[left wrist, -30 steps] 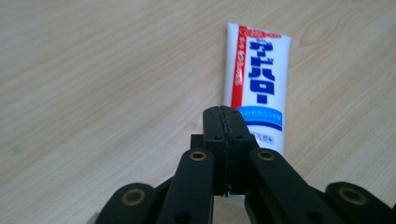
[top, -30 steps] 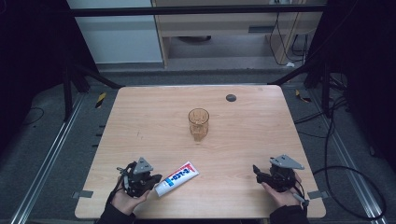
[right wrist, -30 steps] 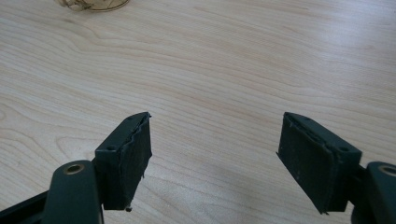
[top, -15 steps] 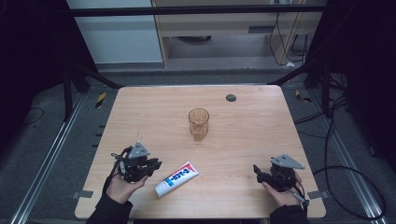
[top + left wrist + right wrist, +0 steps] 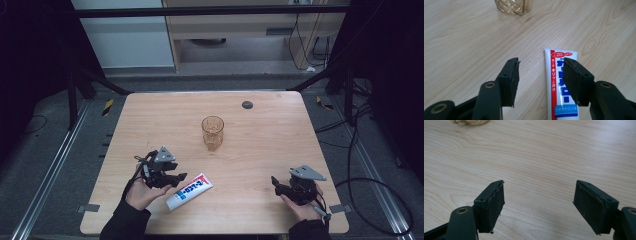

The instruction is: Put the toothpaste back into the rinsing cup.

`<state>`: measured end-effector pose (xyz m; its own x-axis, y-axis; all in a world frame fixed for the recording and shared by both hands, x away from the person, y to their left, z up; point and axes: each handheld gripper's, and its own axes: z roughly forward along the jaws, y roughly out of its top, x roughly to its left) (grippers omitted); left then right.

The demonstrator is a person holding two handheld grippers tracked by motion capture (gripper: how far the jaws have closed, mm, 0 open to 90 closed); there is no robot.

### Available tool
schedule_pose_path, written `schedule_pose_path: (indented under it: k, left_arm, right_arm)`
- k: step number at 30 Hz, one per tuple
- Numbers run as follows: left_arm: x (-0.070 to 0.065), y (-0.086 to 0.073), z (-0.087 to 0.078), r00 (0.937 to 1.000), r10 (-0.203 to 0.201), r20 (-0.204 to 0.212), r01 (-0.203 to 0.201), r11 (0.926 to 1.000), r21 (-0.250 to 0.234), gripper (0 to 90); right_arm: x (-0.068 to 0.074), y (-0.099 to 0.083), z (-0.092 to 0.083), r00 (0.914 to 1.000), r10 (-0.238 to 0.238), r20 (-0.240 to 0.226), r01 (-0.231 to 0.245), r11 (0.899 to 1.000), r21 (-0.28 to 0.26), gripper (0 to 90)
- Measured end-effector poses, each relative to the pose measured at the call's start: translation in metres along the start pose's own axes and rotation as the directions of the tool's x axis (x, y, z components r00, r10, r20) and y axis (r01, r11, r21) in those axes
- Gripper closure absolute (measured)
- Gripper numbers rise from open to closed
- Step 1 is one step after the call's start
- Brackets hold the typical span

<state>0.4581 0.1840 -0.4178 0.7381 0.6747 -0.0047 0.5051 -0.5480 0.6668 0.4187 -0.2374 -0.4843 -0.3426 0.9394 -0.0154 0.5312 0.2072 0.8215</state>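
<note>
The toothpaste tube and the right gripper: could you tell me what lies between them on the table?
Nothing: in the high view, bare wood separates the toothpaste tube from the right gripper.

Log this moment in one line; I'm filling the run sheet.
left tool: open, over white toothpaste tube | right tool: open, idle | amber glass cup: upright

From above the near edge we look forward and down over the whole worktop [image 5: 150,115]. Each claw camera sits low and close to the wood, facing away along its own jaws. All three views share the glass cup [image 5: 212,132]; we also share the toothpaste tube [image 5: 560,82] with the left one.
</note>
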Motion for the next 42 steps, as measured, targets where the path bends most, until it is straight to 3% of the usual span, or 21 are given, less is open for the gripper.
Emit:
schedule_pose_path:
  k: [6,16,26,42]
  left_arm:
    - [-0.004,0.003,0.012,0.9996,0.025,0.009,-0.025,0.9985,0.048,42.9]
    - [-0.012,0.009,0.024,0.9985,0.048,0.028,-0.05,0.995,0.087,38.9]
    - [-0.025,0.013,0.04,0.9956,0.085,0.039,-0.09,0.9833,0.158,34.0]
    - [-0.034,0.014,0.056,0.9918,0.117,0.052,-0.126,0.9688,0.214,32.5]
  right_arm:
    - [0.001,0.001,0.001,1.0,-0.004,-0.004,0.004,1.0,0.001,24.7]
    - [0.001,0.001,0.001,1.0,-0.005,-0.003,0.005,1.0,0.004,24.7]
    - [0.001,0.001,0.001,1.0,-0.008,-0.004,0.008,1.0,0.008,24.7]
    - [0.002,0.002,0.001,0.9999,-0.012,-0.005,0.012,1.0,0.012,24.7]
